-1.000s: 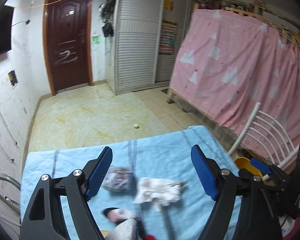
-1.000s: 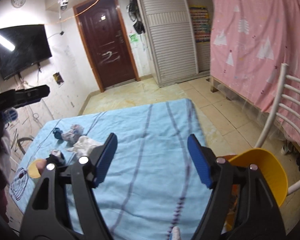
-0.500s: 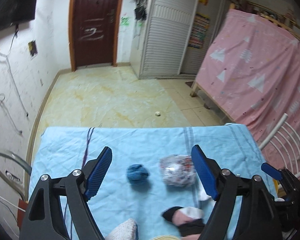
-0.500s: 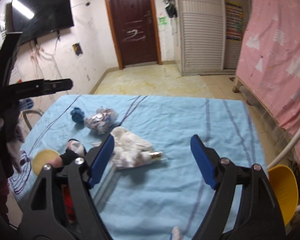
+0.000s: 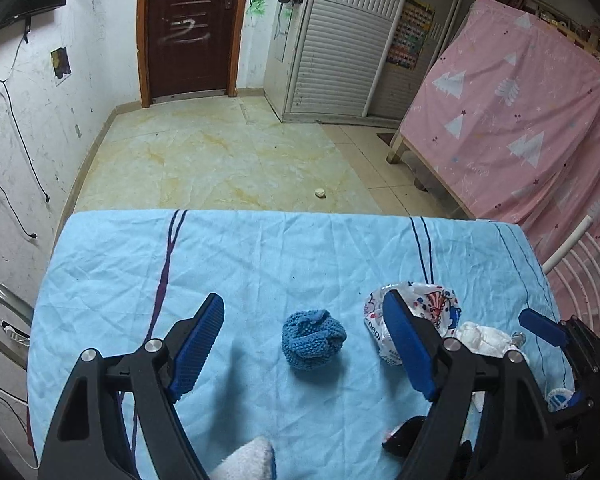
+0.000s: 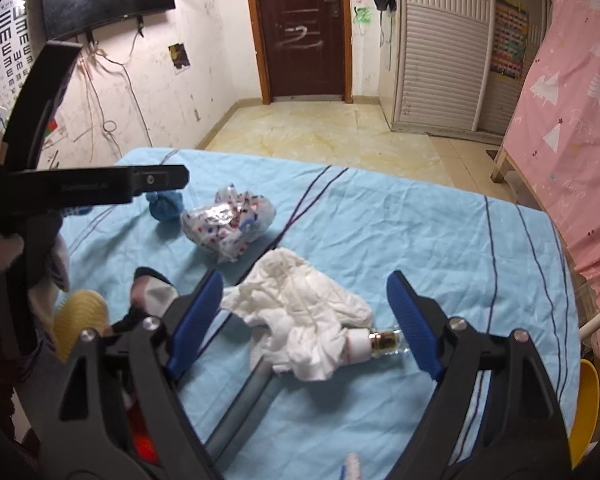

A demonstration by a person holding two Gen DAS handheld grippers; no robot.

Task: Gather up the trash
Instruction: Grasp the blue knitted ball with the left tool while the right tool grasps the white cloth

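Note:
On the light blue cloth (image 5: 260,264) lies a blue knitted ball (image 5: 313,344), below and between the fingers of my left gripper (image 5: 304,344), which is open and touches nothing. A crumpled patterned plastic bag (image 5: 436,304) lies behind its right finger. My right gripper (image 6: 305,320) hovers over a crumpled white tissue (image 6: 300,320) with a small gold-collared bottle (image 6: 384,342) sticking out of it. Its jaws are opening and the pads stand clear of the tissue. The bag (image 6: 228,224) and the ball (image 6: 166,204) lie farther back to the left.
A black and white sock (image 6: 152,292) and a yellow round thing (image 6: 80,320) lie at the near left. A finger (image 6: 156,179) of the left gripper crosses the right wrist view. A pink curtain (image 5: 520,120) and white chair rails (image 5: 580,264) stand right. A small scrap (image 5: 320,193) lies on the floor.
Both views swung left and dipped toward the cloth. The blue ball came between the left fingers, the white tissue between the right ones. The right jaws stand wider.

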